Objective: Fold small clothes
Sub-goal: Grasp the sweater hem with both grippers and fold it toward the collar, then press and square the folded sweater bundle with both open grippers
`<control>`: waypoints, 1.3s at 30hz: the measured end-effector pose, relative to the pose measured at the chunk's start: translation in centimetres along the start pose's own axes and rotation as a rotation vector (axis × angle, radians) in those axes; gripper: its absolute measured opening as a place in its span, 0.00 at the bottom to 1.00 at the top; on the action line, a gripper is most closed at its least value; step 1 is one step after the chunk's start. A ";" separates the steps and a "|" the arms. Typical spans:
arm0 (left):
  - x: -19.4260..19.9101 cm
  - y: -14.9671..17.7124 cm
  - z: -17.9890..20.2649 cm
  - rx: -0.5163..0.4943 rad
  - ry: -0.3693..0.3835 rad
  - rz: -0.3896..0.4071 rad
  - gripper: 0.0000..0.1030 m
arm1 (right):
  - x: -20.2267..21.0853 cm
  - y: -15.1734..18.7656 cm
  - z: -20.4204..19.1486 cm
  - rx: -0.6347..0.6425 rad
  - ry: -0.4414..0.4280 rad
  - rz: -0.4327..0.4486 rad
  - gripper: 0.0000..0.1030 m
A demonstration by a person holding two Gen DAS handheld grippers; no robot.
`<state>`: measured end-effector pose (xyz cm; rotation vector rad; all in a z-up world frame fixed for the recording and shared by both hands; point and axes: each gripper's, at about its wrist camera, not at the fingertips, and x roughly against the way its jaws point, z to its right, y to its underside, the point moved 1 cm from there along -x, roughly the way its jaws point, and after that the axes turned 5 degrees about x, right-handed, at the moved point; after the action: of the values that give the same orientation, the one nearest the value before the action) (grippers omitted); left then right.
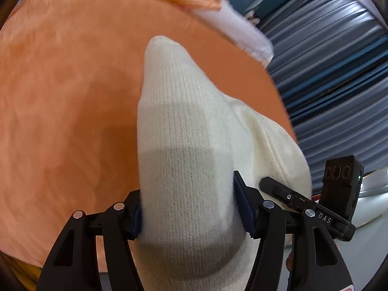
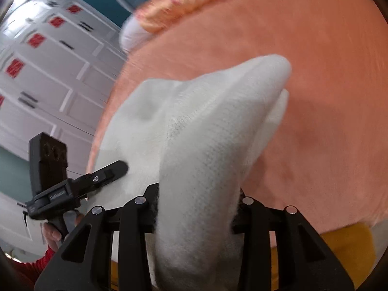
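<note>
Two tools hold one white cloth up over an orange top.

Nearest, the left tool (image 1: pixel 188 214) is closed on a fold of the cloth (image 1: pixel 184 145), with knit bunched thick between its blue pads (image 1: pixel 245 208). The right tool (image 2: pixel 197 208) is closed on another fold of the same cloth, just beside it. I think the fold is partway done, because the cloth hangs in a hump and its far tip points away over the orange top (image 1: pixel 60 109). To do it well, keep both tools shut tight, move them together, and lay the far tip down first so it goes flat. Pulling them apart could stretch the knit. Farther off lies a fuzzy orange thing (image 2: pixel 184 2) at the back edge.
</note>
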<state>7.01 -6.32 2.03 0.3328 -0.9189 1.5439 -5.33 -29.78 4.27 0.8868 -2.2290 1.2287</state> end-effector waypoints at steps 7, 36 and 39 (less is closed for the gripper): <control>8.9 -6.0 0.0 -0.111 0.011 0.199 0.58 | -0.3 -6.5 -8.3 0.152 -0.080 0.144 0.35; 4.2 -3.9 -12.0 -0.148 -0.504 0.242 0.61 | -17.7 -3.1 -10.0 0.260 0.350 -0.046 0.12; 2.8 -3.6 -13.0 -0.127 -0.545 0.210 0.61 | -18.5 -2.3 -9.4 0.259 0.366 -0.070 0.10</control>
<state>13.62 4.69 -3.12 0.5979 -1.5092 1.6041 9.83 -16.71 -1.50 0.7522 -1.7658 1.5315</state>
